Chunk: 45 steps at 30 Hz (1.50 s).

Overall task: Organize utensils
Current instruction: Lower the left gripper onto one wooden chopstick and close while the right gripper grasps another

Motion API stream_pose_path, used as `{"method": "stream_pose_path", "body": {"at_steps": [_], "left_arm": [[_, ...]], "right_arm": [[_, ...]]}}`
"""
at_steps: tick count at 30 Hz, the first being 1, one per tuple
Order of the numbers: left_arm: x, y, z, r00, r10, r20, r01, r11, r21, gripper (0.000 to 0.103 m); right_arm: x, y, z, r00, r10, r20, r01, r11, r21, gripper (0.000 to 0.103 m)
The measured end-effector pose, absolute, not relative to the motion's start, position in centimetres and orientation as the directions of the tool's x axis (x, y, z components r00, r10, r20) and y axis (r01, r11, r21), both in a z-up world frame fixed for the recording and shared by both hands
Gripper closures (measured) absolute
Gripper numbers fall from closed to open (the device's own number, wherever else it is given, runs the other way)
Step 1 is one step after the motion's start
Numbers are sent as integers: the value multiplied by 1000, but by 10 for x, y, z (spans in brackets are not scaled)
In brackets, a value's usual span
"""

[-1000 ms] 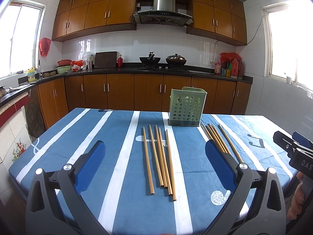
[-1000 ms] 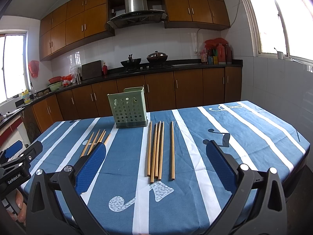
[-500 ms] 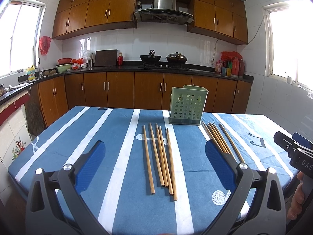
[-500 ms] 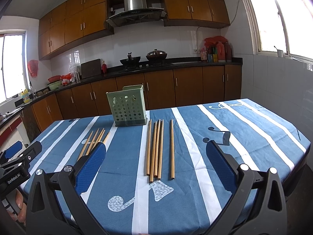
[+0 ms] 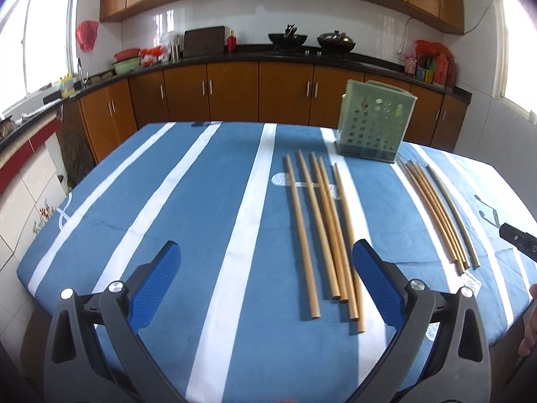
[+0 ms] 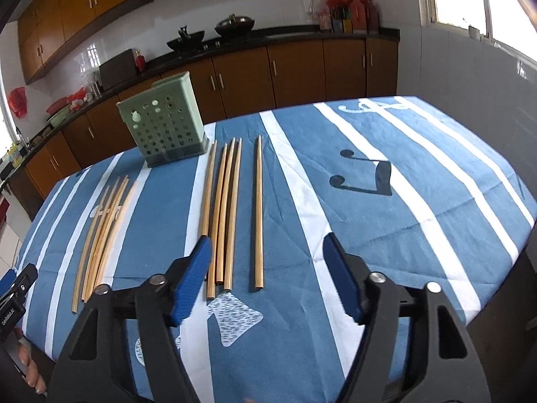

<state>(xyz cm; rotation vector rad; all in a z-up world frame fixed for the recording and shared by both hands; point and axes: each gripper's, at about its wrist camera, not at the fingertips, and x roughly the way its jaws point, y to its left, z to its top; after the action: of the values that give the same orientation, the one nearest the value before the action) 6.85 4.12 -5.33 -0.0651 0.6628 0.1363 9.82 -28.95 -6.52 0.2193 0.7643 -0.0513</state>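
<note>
Two groups of wooden chopsticks lie lengthwise on the blue striped tablecloth [image 5: 188, 221]. In the left wrist view the left group [image 5: 322, 235] lies just ahead of my left gripper [image 5: 265, 258], which is open and empty, its right finger [image 5: 372, 278] beside the group's near ends. The right group [image 6: 223, 215] and a single chopstick [image 6: 258, 215] lie ahead of my right gripper [image 6: 266, 248]. Its jaws are closing above the cloth, the single chopstick's near end showing between them untouched. A green perforated utensil holder [image 5: 372, 127] [image 6: 164, 127] stands upright behind the chopsticks.
The left group of chopsticks [image 6: 104, 228] also shows in the right wrist view, with the left gripper's body [image 6: 15, 288] at the left edge. The right gripper's tip [image 5: 517, 245] shows at the right edge. Kitchen cabinets [image 5: 235, 94] and a counter run behind the table.
Both grippers have moved forward and tipped down toward the table, so the chopsticks look closer. The right gripper's jaws have narrowed from wide open. The chopsticks and the holder have not moved.
</note>
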Motion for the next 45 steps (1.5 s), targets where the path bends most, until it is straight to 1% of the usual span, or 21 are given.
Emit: {"method": "stream_pose_path", "body": {"at_steps": [1,3,5,7,8,10,11,12,13,14,15,18,22,24,25,26,32,37,41,45], "left_arm": [[72,44,-54,772,104,-627,-152,988,-24,4],[78,50,-58,756,97,-647,-162,986,-41,4],[85,54,-61,742,87,-664,-162,985,-51,4],[90,55,-62,733,76,-676,-154,987,-56,4],[92,55,-62,730,70,-680,-147,987,-57,7],[98,53,-64,717,56,-694,-131,990,-56,14],[100,52,-65,712,49,-700,-122,991,-56,19],[103,49,-67,704,35,-709,-106,993,-57,25],[106,46,-68,697,21,-717,-90,994,-59,28],[110,43,-70,689,10,-724,-77,995,-59,33],[114,40,-72,683,5,-731,-66,996,-54,36],[128,33,-79,651,-16,-759,-33,998,-49,55],[145,25,-91,603,-24,-797,-6,999,-35,69],[149,23,-96,584,-20,-811,1,1000,-23,84],[152,22,-98,579,-13,-815,2,1000,-15,87],[154,23,-99,581,-4,-814,1,1000,-5,94],[190,40,-99,577,16,-816,-19,1000,6,95],[223,64,-99,593,14,-805,-55,998,-23,95],[227,75,-100,611,-33,-791,-43,996,-75,94],[217,77,-100,627,-49,-777,-38,995,-93,91]], "right_arm": [[106,-289,-70,702,42,-711,120,977,176,50],[119,-285,-79,670,50,-741,102,982,159,62],[130,-280,-89,638,52,-768,88,986,140,70],[141,-279,-97,615,41,-787,93,988,124,75],[144,-278,-101,603,35,-797,98,988,118,78],[146,-277,-104,611,18,-791,100,990,99,81],[149,-277,-105,614,11,-789,96,991,89,83],[150,-276,-106,614,2,-790,95,993,77,91],[150,-277,-106,616,-6,-788,97,993,69,93],[151,-279,-106,618,-3,-786,99,992,75,95],[152,-282,-106,618,-2,-786,106,991,80,95],[154,-286,-105,620,-5,-785,112,990,82,95],[155,-286,-104,623,-7,-782,106,991,76,95],[157,-287,-104,623,-3,-782,104,991,79,95],[158,-287,-103,622,-2,-783,104,991,80,95],[159,-287,-104,622,-2,-783,102,992,79,95],[180,-292,-103,620,-13,-784,107,992,69,95],[202,-302,-103,628,-34,-777,134,989,65,95],[207,-305,-104,639,-32,-769,138,988,74,95],[203,-304,-104,648,-34,-761,136,988,71,95]]}}
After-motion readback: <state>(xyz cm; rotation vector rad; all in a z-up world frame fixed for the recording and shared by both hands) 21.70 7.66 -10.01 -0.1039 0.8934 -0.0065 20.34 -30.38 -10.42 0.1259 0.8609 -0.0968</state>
